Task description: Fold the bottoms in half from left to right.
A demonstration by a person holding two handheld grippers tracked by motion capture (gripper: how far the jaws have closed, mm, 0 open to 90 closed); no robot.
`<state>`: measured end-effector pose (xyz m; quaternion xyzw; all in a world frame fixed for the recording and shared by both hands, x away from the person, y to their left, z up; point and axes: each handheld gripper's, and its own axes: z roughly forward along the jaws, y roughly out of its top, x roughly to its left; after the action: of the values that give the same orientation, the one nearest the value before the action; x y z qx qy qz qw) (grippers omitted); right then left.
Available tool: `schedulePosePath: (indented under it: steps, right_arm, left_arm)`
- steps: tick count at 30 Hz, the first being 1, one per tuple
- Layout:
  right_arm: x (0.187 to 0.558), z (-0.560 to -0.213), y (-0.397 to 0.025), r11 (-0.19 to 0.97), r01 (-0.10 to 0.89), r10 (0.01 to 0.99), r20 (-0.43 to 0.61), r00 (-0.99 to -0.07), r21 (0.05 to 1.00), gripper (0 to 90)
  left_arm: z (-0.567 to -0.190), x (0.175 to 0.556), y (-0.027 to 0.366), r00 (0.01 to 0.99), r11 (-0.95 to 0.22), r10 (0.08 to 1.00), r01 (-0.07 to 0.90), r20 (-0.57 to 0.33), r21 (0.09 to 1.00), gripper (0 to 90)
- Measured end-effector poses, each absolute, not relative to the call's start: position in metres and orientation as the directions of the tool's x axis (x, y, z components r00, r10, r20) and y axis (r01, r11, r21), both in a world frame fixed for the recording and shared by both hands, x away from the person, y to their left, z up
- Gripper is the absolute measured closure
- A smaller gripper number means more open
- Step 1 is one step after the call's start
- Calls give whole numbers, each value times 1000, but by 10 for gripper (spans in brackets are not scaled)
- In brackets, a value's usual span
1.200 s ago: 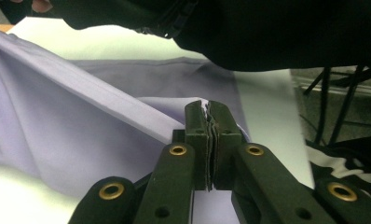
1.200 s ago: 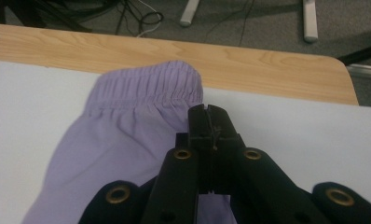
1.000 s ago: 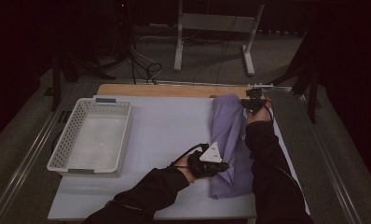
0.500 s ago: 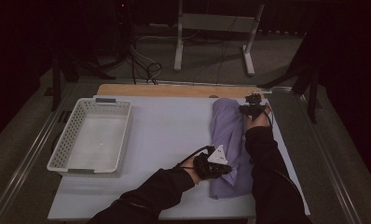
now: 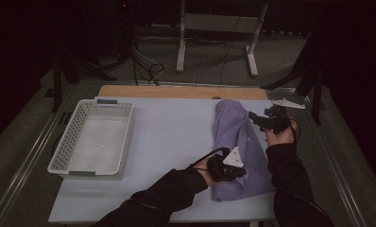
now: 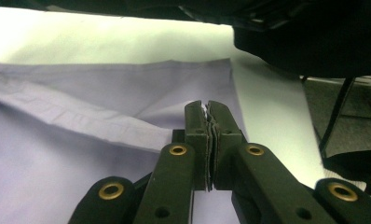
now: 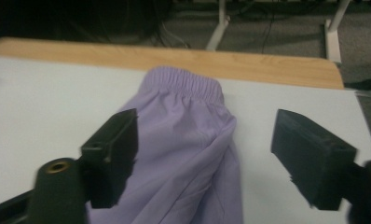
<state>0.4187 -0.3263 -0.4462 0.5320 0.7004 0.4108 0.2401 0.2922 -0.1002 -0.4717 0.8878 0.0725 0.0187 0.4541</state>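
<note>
Shorts: lilac, lying on the right part of the counter, waistband at the far end.
Left tongs: pinching the near cloth edge.
Right tongs: wide apart, above the far half.

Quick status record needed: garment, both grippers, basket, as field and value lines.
garment: purple shorts, folded lengthwise on the white table, elastic waistband at the far end
left gripper: jaws shut, pinching a thin bit of the fabric near the shorts' near end
right gripper: jaws wide open, above the shorts near the waistband, holding nothing
basket: white, on the table's left side, nothing in it
</note>
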Motion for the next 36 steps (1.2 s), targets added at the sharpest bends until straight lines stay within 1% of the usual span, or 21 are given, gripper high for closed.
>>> schedulePosePath:
  steps: [3, 4, 5, 6, 12, 19, 20, 21, 22, 23, 24, 27, 28, 29, 30, 31, 32, 33, 34, 35, 36]
  right_arm:
    - [408, -441, -335, 64, 540, 940, 132, -316, 839, 189]
    - [397, -438, -343, 69, 523, 941, 119, -318, 849, 156]
    - [397, -438, -343, 69, 523, 941, 119, -318, 849, 156]
    - [386, -435, -351, 86, 508, 942, 95, -321, 857, 137]
    - [361, -429, -374, 58, 482, 949, 101, -298, 874, 136]
    - [347, -430, -380, 39, 436, 952, 99, -290, 899, 142]
    - [344, -432, -376, 55, 431, 956, 77, -285, 901, 142]
    - [344, -432, -376, 55, 431, 956, 77, -285, 901, 142]
    - [343, -432, -374, 61, 430, 953, 76, -293, 901, 141]
    - [343, -433, -372, 63, 430, 951, 76, -299, 901, 136]
    - [340, -432, -369, 75, 420, 950, 63, -305, 904, 135]
    - [335, -431, -365, 92, 417, 949, 47, -311, 904, 132]
    - [331, -431, -364, 86, 411, 947, 54, -317, 907, 132]
    - [331, -431, -364, 86, 411, 947, 54, -317, 907, 132]
    - [326, -431, -363, 89, 412, 940, 61, -335, 907, 132]
    - [326, -431, -363, 89, 412, 940, 61, -335, 907, 132]
    - [320, -432, -360, 117, 401, 928, 44, -370, 908, 128]
    - [320, -432, -360, 117, 401, 928, 44, -370, 908, 128]
    - [311, -434, -357, 125, 380, 919, 37, -392, 916, 114]
    - [311, -434, -357, 125, 380, 919, 37, -392, 916, 114]
    - [304, -435, -352, 131, 385, 907, 46, -419, 913, 107]
  left_arm:
    - [-470, 292, -108, 990, -582, 135, 104, -31, 807, 885]
    - [-469, 292, -117, 993, -590, 118, 94, -29, 802, 885]
    - [-469, 292, -117, 993, -590, 118, 94, -29, 802, 884]
    - [-469, 291, -125, 994, -598, 107, 82, -22, 797, 883]
    - [-472, 287, -147, 997, -614, 72, 56, -15, 788, 878]
    - [-476, 287, -160, 998, -605, 55, 55, -28, 794, 866]
    - [-476, 288, -160, 998, -597, 56, 53, -24, 800, 803]
    - [-475, 289, -159, 998, -592, 60, 61, -32, 803, 803]
    - [-475, 289, -158, 998, -590, 58, 64, -37, 805, 772]
    - [-474, 289, -156, 998, -592, 63, 60, -27, 804, 697]
    - [-471, 289, -152, 997, -585, 78, 62, -19, 809, 524]
    - [-467, 291, -145, 993, -582, 108, 94, -38, 808, 341]
    - [-463, 292, -135, 989, -570, 144, 110, -33, 814, 305]
    - [-463, 292, -135, 989, -570, 144, 110, -33, 814, 265]
    - [-460, 293, -124, 983, -556, 178, 133, -38, 820, 209]
    - [-460, 293, -124, 983, -556, 178, 133, -38, 820, 181]
    - [-458, 295, -110, 976, -541, 214, 158, -47, 826, 165]
    - [-458, 295, -110, 976, -541, 214, 158, -47, 826, 147]
    - [-457, 295, -97, 969, -528, 244, 170, -43, 832, 127]
    - [-457, 295, -97, 969, -528, 244, 170, -43, 832, 112]
    - [-456, 293, -83, 970, -525, 238, 171, -49, 834, 85]
